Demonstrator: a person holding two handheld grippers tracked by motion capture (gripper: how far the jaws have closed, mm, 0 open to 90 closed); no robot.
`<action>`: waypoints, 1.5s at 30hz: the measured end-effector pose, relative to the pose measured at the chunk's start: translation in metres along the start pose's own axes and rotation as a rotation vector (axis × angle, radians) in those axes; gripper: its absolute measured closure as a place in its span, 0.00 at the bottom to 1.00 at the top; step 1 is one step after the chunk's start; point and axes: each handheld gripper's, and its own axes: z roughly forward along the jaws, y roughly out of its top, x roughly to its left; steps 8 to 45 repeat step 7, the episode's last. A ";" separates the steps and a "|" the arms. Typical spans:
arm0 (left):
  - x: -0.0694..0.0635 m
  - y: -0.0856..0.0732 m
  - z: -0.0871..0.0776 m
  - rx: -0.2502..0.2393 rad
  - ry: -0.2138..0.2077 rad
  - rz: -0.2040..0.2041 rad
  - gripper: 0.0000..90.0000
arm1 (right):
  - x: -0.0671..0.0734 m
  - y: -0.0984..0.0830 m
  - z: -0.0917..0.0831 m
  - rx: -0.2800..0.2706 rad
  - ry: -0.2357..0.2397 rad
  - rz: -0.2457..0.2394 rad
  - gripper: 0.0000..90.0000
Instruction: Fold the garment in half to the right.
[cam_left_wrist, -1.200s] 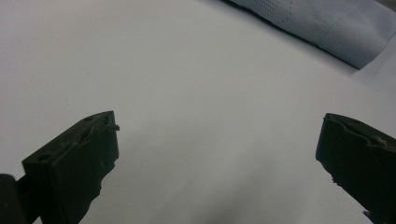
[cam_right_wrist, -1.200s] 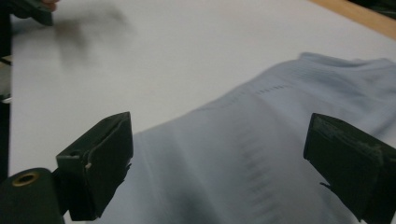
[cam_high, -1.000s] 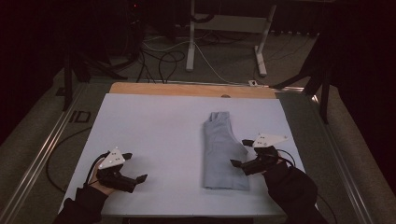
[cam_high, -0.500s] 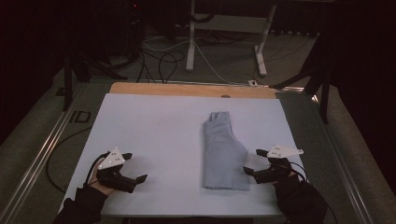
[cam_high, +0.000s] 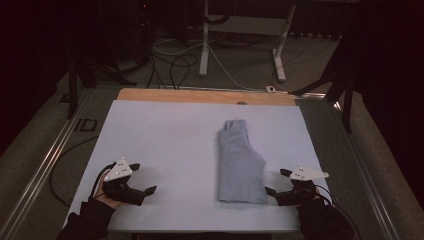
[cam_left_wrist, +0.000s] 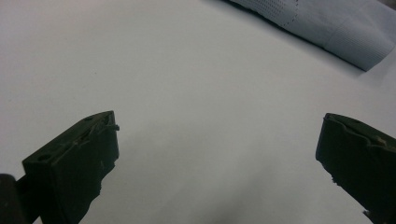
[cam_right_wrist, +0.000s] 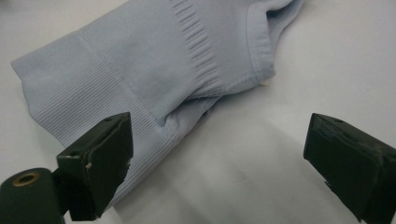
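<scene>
A light blue knitted garment (cam_high: 240, 162), folded into a narrow upright shape, lies right of centre on the white sheet (cam_high: 165, 135). My right gripper (cam_high: 276, 181) stands open just right of its near corner, low over the sheet. In the right gripper view the ribbed hem and folded cloth (cam_right_wrist: 163, 60) lie ahead, and the left jaw of the gripper (cam_right_wrist: 219, 144) overlaps the hem's edge; nothing is held. My left gripper (cam_high: 144, 177) is open near the front left, well apart from the garment. Its own view has the garment's edge (cam_left_wrist: 336, 28) at the upper right beyond the gripper (cam_left_wrist: 219, 140).
The table's wooden far edge (cam_high: 200, 96) sticks out past the sheet. Metal rails (cam_high: 45, 165) run along both sides. Cables (cam_high: 175, 62) and white desk legs (cam_high: 204, 40) are on the floor beyond the table.
My right gripper has drawn back from the garment's right edge toward the near right corner. The left gripper and the garment have stayed where they were.
</scene>
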 end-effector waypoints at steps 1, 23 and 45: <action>0.000 0.000 0.000 0.003 0.003 0.003 0.01 | 0.000 0.000 0.000 0.000 0.000 0.000 0.09; -0.001 -0.002 0.002 0.008 0.013 0.013 0.01 | 0.000 -0.001 0.001 0.007 -0.009 -0.006 0.09; -0.001 -0.002 0.002 0.008 0.013 0.013 0.01 | 0.000 -0.001 0.001 0.007 -0.009 -0.006 0.09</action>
